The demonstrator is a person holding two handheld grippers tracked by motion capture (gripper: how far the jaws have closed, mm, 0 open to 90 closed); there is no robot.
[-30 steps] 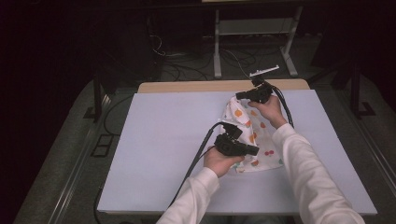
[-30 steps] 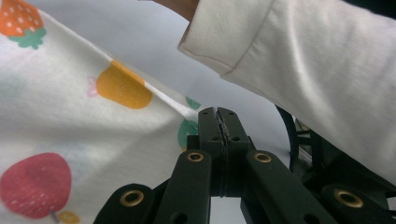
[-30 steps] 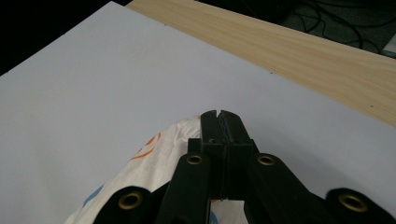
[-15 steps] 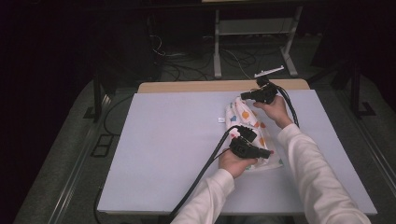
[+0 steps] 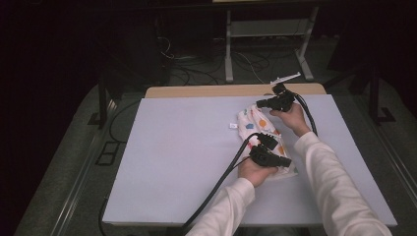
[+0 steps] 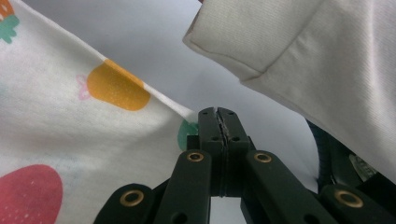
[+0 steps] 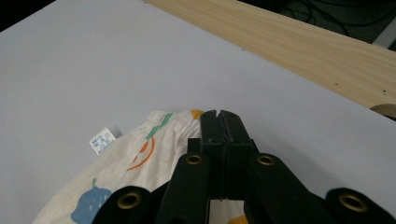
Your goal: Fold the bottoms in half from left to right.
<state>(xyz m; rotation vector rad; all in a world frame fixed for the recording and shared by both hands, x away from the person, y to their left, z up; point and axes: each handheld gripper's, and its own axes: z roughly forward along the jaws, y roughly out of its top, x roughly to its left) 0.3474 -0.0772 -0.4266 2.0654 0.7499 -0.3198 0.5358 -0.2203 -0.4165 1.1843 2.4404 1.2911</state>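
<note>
1. High view. Item: a fruit-print cloth (image 5: 263, 135), white with coloured motifs, lying on the pale worktop (image 5: 172, 162). Its long axis runs from the left claw (image 5: 285, 161) at the near end to the right claw (image 5: 259, 103) at the far end, so the cloth spans the ground between the two. Each hand is at its own end; neither is nearer the middle. A small white label (image 5: 233, 126) lies just off the cloth's far edge, to the side of the right claw.

2. Left gripper view. The left claw (image 6: 218, 114) has its jaws pressed together with no gap, and the cloth's edge (image 6: 93, 121) runs into the tips from one side, apparently pinched there. A white sleeve (image 6: 299, 51) hangs beyond and above the claw.

3. Right gripper view. The right claw (image 7: 219, 116) is likewise fully closed, and the cloth's hem (image 7: 154, 144) bunches directly under and beside the tips, seemingly clamped. The label (image 7: 102, 140) sits off to one side; a wooden strip (image 7: 303, 51) lies well ahead.

4. Judgement: with both ends gripped, any coming move turns on that near-to-far axis.
</note>
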